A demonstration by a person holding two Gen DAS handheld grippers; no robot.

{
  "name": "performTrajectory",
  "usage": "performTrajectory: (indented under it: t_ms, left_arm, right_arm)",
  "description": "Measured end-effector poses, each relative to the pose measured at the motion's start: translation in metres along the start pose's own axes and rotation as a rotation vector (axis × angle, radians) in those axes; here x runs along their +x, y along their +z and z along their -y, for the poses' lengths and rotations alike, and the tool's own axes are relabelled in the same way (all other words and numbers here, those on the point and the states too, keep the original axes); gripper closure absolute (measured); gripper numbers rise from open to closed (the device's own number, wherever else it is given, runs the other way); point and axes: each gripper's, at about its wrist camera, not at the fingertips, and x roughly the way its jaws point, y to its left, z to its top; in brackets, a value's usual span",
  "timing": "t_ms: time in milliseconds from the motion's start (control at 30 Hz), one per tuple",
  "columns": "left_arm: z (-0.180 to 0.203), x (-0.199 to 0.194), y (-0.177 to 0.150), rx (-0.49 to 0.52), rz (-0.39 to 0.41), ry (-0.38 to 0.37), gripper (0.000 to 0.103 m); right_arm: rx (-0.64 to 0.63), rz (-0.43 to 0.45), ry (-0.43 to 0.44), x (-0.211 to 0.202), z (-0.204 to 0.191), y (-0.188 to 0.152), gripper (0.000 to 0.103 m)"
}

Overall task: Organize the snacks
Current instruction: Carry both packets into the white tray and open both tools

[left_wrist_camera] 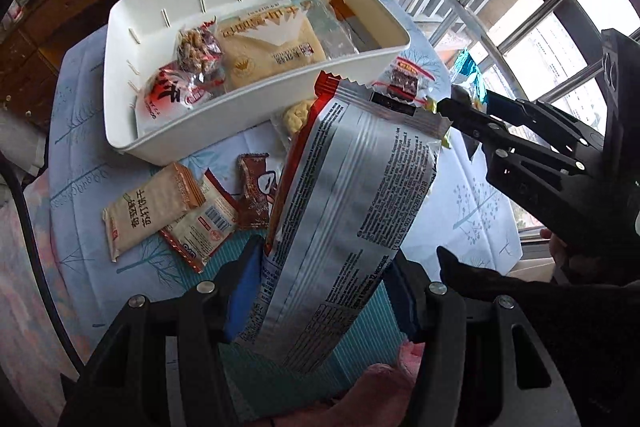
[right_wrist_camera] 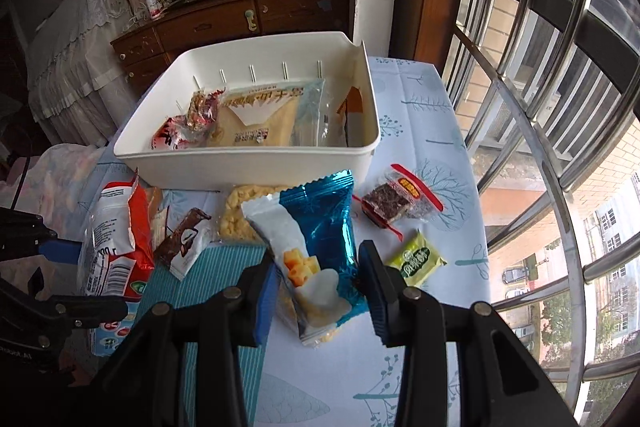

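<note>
My left gripper (left_wrist_camera: 322,299) is shut on the lower part of a large silver-and-red snack bag (left_wrist_camera: 352,187), which stands tilted above the table in front of the white bin (left_wrist_camera: 248,131). In the right wrist view the same bag (right_wrist_camera: 112,239) shows at the left edge. My right gripper (right_wrist_camera: 320,287) is shut on a blue-and-white snack packet (right_wrist_camera: 316,247), held up just in front of the bin (right_wrist_camera: 240,167). Several packets lie inside the bin. The right gripper (left_wrist_camera: 460,107) also shows to the right of the silver bag.
Loose on the tablecloth are a beige cracker packet (left_wrist_camera: 148,215), a brown chocolate packet (right_wrist_camera: 184,243), a yellow puffs packet (right_wrist_camera: 240,215), a red-trimmed dark bar (right_wrist_camera: 396,203) and a green packet (right_wrist_camera: 416,259). A teal striped box (right_wrist_camera: 208,275) lies near me. Window bars run along the right.
</note>
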Motion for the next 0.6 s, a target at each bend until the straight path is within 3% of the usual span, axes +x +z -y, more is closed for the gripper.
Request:
performTrajectory:
  t_ms: [600]
  left_arm:
    - [-0.038, -0.037, 0.110, -0.105, 0.160, 0.089, 0.047]
  right_arm:
    - [-0.079, 0.165, 0.053, -0.004, -0.020, 0.094, 0.064]
